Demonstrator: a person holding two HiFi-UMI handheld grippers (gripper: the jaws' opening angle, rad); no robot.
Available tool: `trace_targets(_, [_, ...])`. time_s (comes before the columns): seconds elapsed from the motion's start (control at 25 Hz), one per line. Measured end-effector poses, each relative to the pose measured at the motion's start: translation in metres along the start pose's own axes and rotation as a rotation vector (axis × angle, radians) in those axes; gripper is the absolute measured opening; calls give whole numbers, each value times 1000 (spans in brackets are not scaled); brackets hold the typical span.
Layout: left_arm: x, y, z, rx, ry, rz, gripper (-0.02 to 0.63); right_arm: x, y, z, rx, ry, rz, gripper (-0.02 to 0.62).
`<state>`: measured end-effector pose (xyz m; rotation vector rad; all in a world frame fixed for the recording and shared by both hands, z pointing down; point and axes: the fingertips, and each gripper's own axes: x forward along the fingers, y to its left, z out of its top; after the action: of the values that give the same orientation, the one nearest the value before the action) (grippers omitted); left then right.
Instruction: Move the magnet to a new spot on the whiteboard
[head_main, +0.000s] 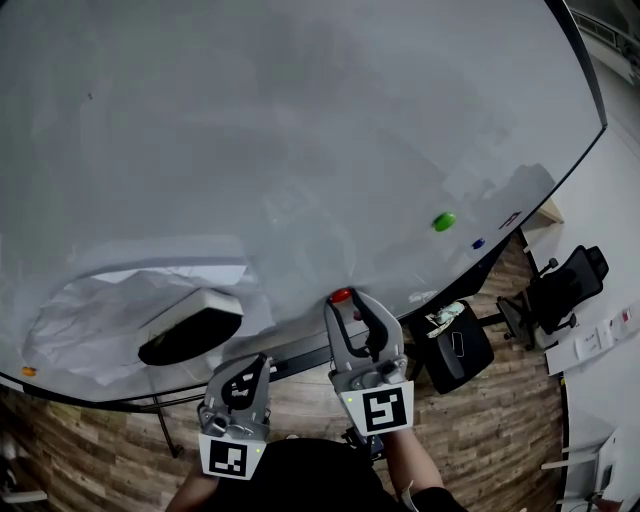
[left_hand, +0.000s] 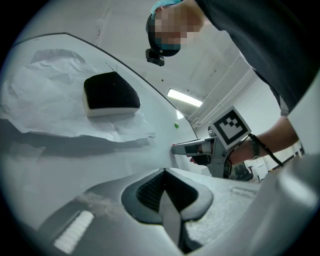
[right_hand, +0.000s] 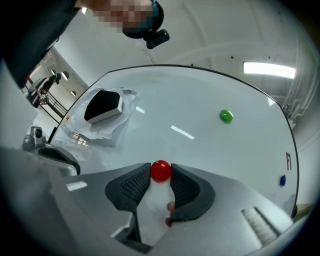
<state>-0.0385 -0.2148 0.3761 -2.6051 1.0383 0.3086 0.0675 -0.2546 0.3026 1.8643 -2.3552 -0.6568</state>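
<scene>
A small red magnet (head_main: 341, 295) (right_hand: 160, 170) sits on the whiteboard (head_main: 300, 120) near its lower edge. My right gripper (head_main: 346, 302) (right_hand: 160, 173) holds it between its fingertips, both pads touching the magnet's sides. My left gripper (head_main: 262, 362) (left_hand: 164, 172) hangs below the board's edge, left of the right one, with its jaws shut and nothing between them. The left gripper view also shows the right gripper (left_hand: 176, 148) with its tip against the board.
A green magnet (head_main: 443, 221) (right_hand: 226, 116) and a blue magnet (head_main: 478, 243) stick to the board's right part. A black-and-white eraser (head_main: 190, 325) (left_hand: 111, 94) lies on crumpled paper (head_main: 100, 310) at the left. An office chair (head_main: 560, 285) stands on the wooden floor.
</scene>
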Motion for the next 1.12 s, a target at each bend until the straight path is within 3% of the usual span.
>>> trace_targets(0.64, [-4,0,-3,-5,9,-1,2,0,-1,-1,36,-6,-7,131])
trace_targets(0.88, [-6,-1,-3,0,14,5,2,0,3,-3,50,4,7,184])
trace_targets(1.12, [-10,-2,-2,8,21,17,2,-8,-2,0,73,-16,-3,164])
